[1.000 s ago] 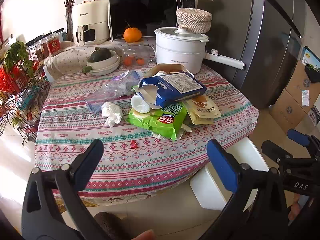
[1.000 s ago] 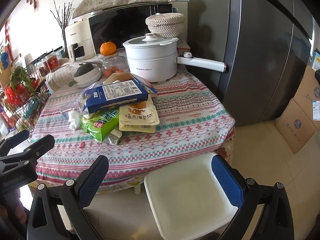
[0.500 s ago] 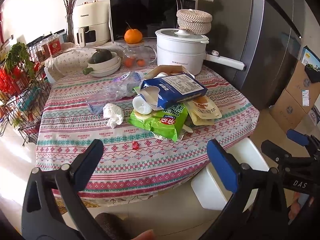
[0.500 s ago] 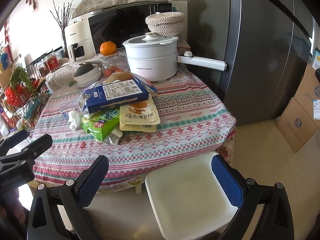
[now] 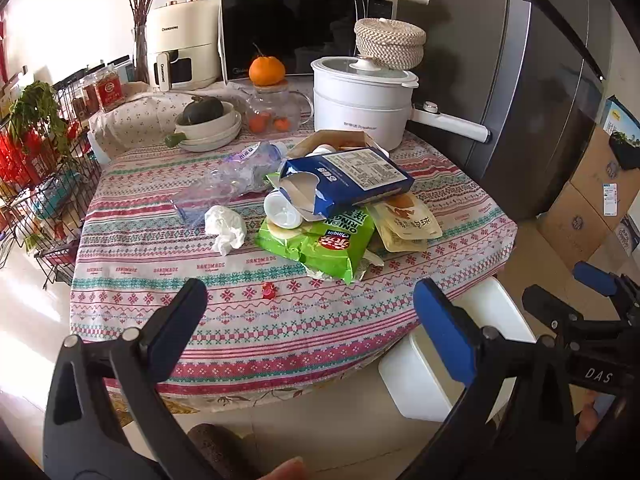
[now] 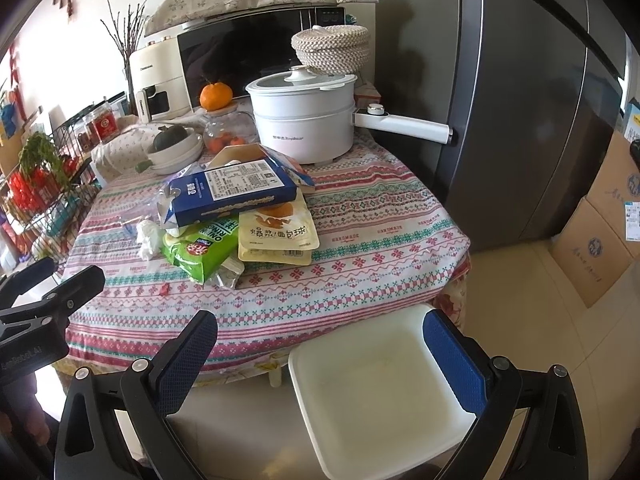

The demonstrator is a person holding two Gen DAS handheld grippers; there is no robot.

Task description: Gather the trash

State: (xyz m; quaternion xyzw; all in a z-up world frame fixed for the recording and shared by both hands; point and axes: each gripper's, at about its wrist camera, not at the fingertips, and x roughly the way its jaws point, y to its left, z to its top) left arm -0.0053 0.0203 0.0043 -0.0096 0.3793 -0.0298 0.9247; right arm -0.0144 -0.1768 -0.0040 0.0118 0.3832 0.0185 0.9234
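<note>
Blue-padded left gripper (image 5: 308, 312) and right gripper (image 6: 320, 344) remain wide open, empty, barely shifted; trash pile (image 5: 336, 208) ahead, untouched; collection not started.

Bright daylight enters from the left, blowing out the wall (image 5: 48, 32) and floor (image 5: 24, 312) there. The fridge (image 6: 520, 100) side sits dimmer. Fisheye bending and black corners mark both views; focus is sharp.

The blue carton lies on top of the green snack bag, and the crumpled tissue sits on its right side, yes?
Not quite. The blue carton does lie on the green snack bag, but the crumpled tissue sits to its left, as the left wrist view shows.
</note>
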